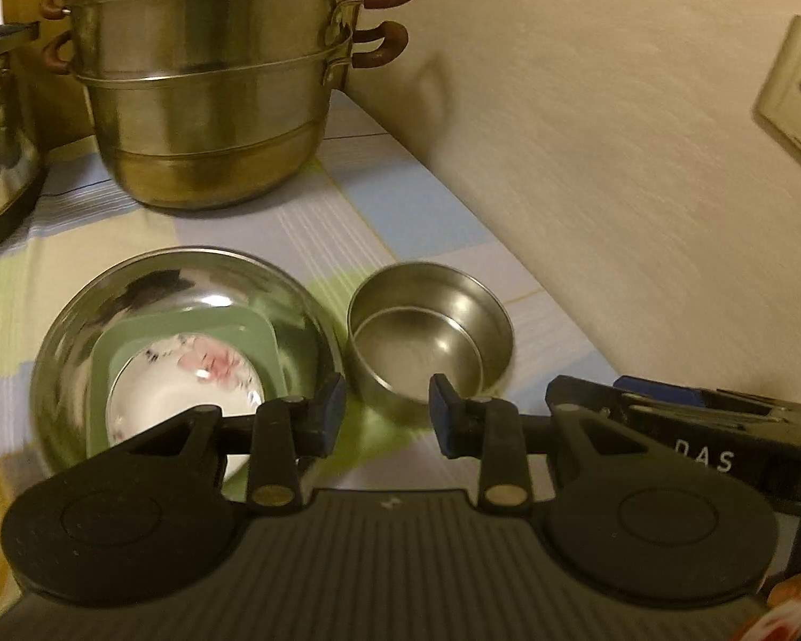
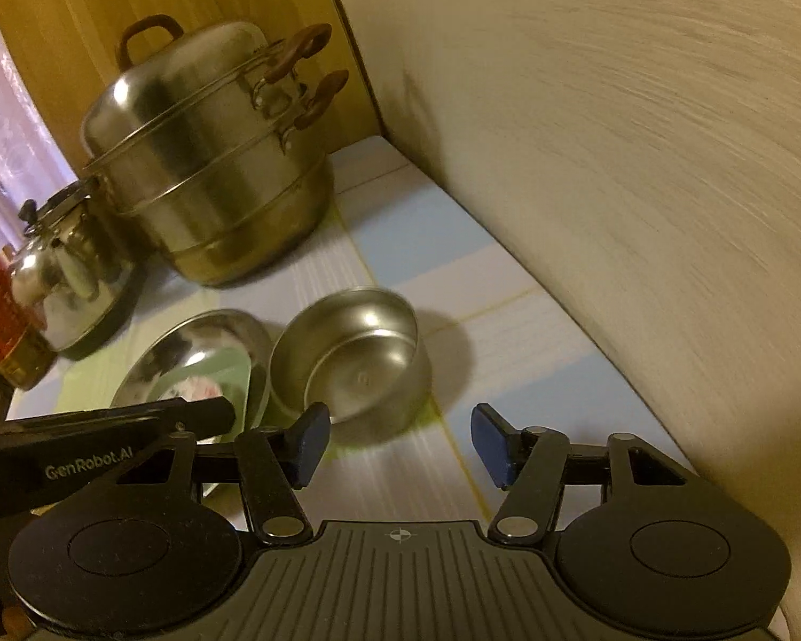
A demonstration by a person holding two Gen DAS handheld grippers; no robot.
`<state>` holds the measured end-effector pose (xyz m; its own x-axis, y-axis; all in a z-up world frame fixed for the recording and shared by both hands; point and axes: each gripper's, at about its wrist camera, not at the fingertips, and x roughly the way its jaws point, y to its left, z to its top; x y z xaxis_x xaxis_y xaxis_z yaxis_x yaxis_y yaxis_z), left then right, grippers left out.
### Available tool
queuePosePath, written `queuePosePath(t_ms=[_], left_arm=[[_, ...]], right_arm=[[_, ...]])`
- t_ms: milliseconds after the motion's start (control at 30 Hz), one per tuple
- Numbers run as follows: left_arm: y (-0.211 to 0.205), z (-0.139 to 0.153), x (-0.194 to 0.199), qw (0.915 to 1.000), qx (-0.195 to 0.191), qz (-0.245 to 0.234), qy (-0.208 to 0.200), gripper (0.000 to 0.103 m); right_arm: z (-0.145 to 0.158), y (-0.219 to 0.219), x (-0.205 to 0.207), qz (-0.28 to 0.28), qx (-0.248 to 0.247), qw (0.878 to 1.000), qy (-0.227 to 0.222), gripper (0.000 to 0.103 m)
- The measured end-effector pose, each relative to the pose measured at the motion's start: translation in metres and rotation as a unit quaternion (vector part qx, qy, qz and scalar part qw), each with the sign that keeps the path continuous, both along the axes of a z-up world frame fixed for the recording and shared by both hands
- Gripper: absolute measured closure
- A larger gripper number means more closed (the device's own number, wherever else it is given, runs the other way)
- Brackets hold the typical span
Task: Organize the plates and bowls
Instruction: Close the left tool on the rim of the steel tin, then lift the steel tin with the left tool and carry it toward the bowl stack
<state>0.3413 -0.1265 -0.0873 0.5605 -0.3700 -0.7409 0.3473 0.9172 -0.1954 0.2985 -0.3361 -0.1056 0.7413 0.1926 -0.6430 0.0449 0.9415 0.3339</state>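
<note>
A wide steel bowl sits on the checked cloth and holds a green square dish with a white flowered bowl inside it. A small steel bowl stands just right of it, empty. My left gripper is open, hovering at the near rim of the small steel bowl. In the right wrist view the small steel bowl and the wide bowl lie ahead. My right gripper is open and empty, just short of the small bowl.
A tall stacked steel steamer pot stands at the back by the wall corner. A steel kettle and a red-labelled container stand at the left. The wall runs along the right with sockets.
</note>
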Motion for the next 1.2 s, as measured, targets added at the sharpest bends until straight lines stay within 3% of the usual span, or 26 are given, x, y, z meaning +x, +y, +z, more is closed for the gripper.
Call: queuePosePath(t_ms=[633, 1000, 1200], left_arm=[[-0.013, -0.035, 0.066, 0.9999, 0.000, -0.015, 0.008, 0.087], [-0.017, -0.042, 0.071, 0.9996, 0.014, -0.021, 0.014, 0.093], [-0.019, -0.041, 0.062, 0.9993, 0.017, -0.029, 0.017, 0.093]], right_arm=[[-0.035, 0.003, 0.069, -0.019, -0.002, 0.999, 0.027, 0.069], [-0.039, 0.000, 0.075, -0.020, -0.002, 0.999, 0.037, 0.094], [-0.035, 0.001, 0.070, -0.020, -0.022, 0.999, 0.039, 0.095]])
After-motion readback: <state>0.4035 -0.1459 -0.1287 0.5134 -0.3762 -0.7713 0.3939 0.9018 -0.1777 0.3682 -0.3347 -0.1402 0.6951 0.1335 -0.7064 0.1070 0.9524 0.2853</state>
